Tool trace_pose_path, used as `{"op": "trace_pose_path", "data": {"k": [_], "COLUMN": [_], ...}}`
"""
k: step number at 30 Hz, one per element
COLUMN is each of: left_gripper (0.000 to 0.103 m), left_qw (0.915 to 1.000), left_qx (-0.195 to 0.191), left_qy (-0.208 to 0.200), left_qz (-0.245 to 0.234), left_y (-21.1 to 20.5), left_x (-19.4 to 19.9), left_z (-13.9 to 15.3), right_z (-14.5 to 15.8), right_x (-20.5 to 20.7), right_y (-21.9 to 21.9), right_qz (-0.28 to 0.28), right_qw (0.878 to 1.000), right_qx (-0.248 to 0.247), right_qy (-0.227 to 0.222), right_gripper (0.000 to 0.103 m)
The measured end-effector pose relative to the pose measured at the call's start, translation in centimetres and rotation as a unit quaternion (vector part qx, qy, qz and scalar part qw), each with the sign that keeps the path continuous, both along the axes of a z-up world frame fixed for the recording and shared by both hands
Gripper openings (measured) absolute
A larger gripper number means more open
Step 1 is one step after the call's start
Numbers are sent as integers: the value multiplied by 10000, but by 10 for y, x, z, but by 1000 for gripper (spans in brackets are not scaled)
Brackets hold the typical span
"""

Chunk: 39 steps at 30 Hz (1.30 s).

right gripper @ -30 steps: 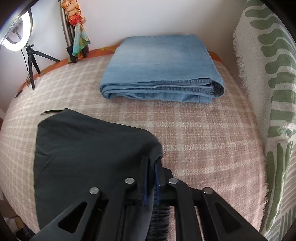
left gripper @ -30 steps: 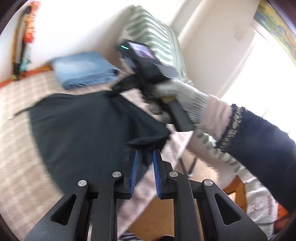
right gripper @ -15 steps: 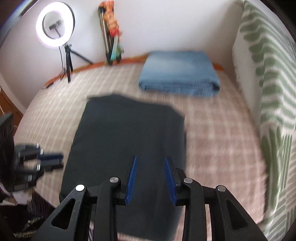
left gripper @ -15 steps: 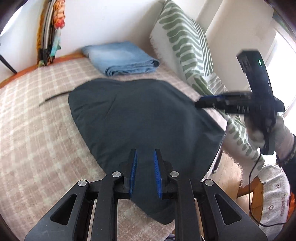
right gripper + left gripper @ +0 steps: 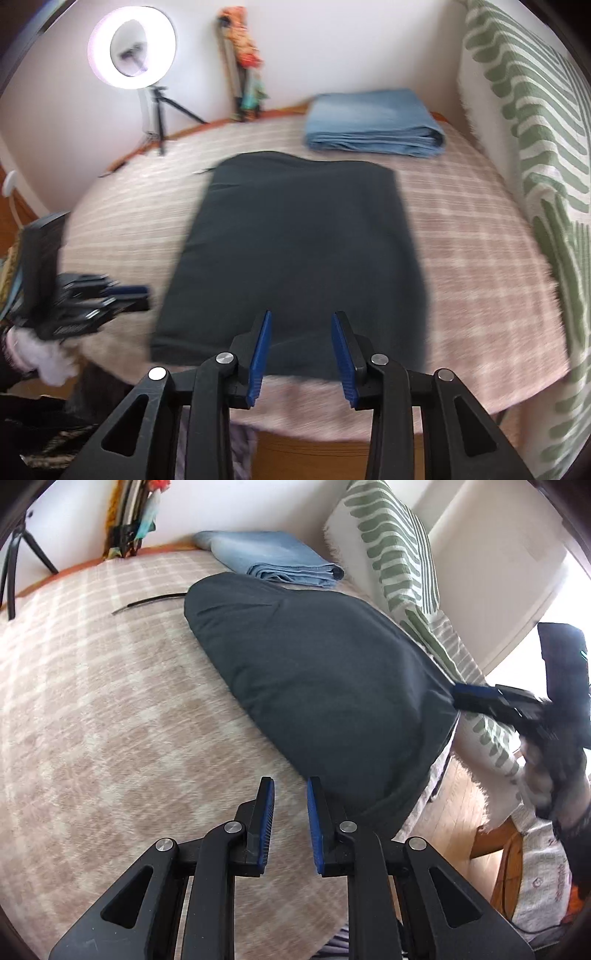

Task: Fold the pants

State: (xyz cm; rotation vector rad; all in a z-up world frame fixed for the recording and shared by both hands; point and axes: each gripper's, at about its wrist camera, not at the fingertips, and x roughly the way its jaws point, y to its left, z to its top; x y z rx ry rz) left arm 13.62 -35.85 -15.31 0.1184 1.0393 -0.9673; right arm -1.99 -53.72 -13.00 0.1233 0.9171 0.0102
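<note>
Dark pants: lying folded into a flat rectangle on the checked bedspread, near edge by the bed's front, far edge short of the folded blue jeans.
Progress: one fold at least looks done and laid flat; the stack is still long front to back, so I judge another fold, or a tidy and set-aside, is left.
Left gripper: jaws a narrow gap apart, nothing between them, hovering over bare bedspread just beside the pants' near corner.
Right gripper: jaws spread and empty, over the pants' near edge; they have just been opening.
Change since a second ago: the right jaws then pinched a raised corner of the cloth, and the pants were bunched and partly airborne; now the cloth is released and settled flat (both tools have drawn back toward the bed's edge).
Black cord: loose by the pants' far corner.
</note>
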Motion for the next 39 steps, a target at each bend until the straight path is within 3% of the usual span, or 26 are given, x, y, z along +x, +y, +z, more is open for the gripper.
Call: {"op": "trace_pose_path", "data": {"k": [5, 9, 13, 18, 21, 25, 29, 31, 32, 33, 35, 39], "left_gripper": [16, 16, 16, 16, 16, 16, 16, 16, 16, 16, 16, 9], "left_qw": [9990, 9966, 9930, 9972, 9982, 9986, 9975, 9979, 9978, 9978, 9976, 9971], "left_qx": [-153, -197, -152, -261, -280, -30, 114, 177, 209, 264, 365, 440], "left_qy": [-78, 183, -73, -78, 73, 0, 366, 406, 417, 392, 292, 388], "left_qz": [-423, -774, -1166, -698, -524, -527, -592, -478, -466, -464, -506, -489], "left_y": [-7, -16, -13, 4, -2, -35, -54, -54, -56, -59, -65, -72], "left_x": [-15, -37, -58, -16, 20, 48, 63, 67, 69, 70, 72, 83], "left_z": [-1, -16, -9, 10, 18, 18, 3, -3, -6, -8, -9, -12], "right_z": [-11, -19, -23, -33, -42, -51, -60, -62, -64, -65, -65, -58], "right_x": [-17, -7, -5, -13, -10, 2, 18, 25, 28, 31, 29, 17], "right_y": [51, 54, 48, 60, 84, 104, 116, 121, 122, 120, 117, 116], "right_qz": [292, -15, -454, -671, -473, -437, -616, -760, -856, -926, -918, -773], "right_qw": [9982, 9958, 9921, 9857, 9887, 9897, 9899, 9910, 9916, 9913, 9906, 9929], "right_qx": [526, 903, 1085, 1485, 1335, 1255, 1069, 829, 649, 557, 745, 627], "right_qy": [4, 173, 430, 433, 497, 531, 704, 719, 725, 749, 692, 655], "right_gripper": [35, 40, 44, 48, 48, 48, 48, 40, 26, 19, 10, 4]}}
